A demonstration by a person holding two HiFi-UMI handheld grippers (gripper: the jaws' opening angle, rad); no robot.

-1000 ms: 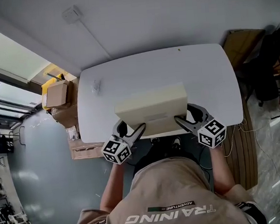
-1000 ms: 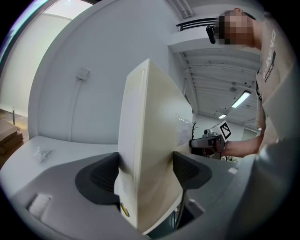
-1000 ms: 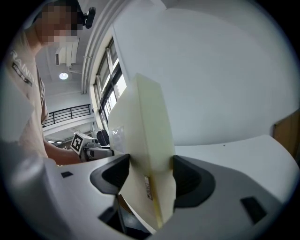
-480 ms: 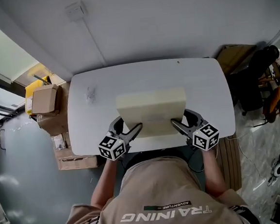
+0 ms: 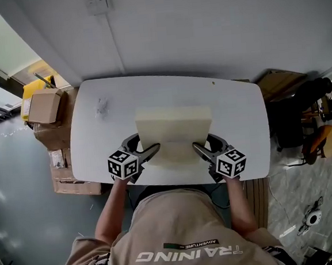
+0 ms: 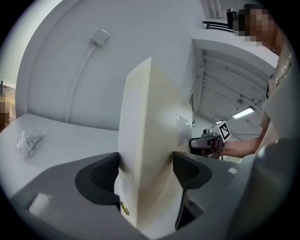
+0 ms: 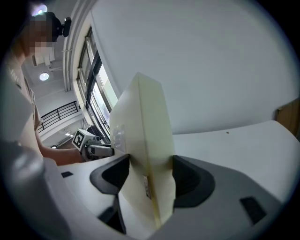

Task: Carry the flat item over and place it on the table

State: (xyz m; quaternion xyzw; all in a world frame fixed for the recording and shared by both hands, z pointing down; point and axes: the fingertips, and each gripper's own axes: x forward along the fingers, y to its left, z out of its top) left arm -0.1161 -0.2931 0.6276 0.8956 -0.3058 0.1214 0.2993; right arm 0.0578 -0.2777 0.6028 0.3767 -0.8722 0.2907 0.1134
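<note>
A flat cream box point(image 5: 174, 129) is held level over the near half of the white table point(image 5: 232, 100). My left gripper point(image 5: 150, 152) is shut on its near left corner, and my right gripper point(image 5: 199, 149) is shut on its near right corner. In the left gripper view the box point(image 6: 145, 140) stands edge-on, pressed between both jaws, with the right gripper's marker cube point(image 6: 223, 130) beyond it. The right gripper view shows the box point(image 7: 145, 136) clamped the same way, the left gripper point(image 7: 91, 143) visible past it. Whether the box rests on the table cannot be told.
A small clear plastic bag point(image 5: 101, 106) lies on the table's far left. Cardboard boxes point(image 5: 44, 107) stack on the floor left of the table. A dark chair point(image 5: 302, 105) and wooden board point(image 5: 277, 79) stand to the right. A grey wall point(image 5: 203, 27) runs behind the table.
The person has stepped closer to the table. The box, held by both grippers, has moved forward and now sits fully over the tabletop instead of overhanging its near edge.
</note>
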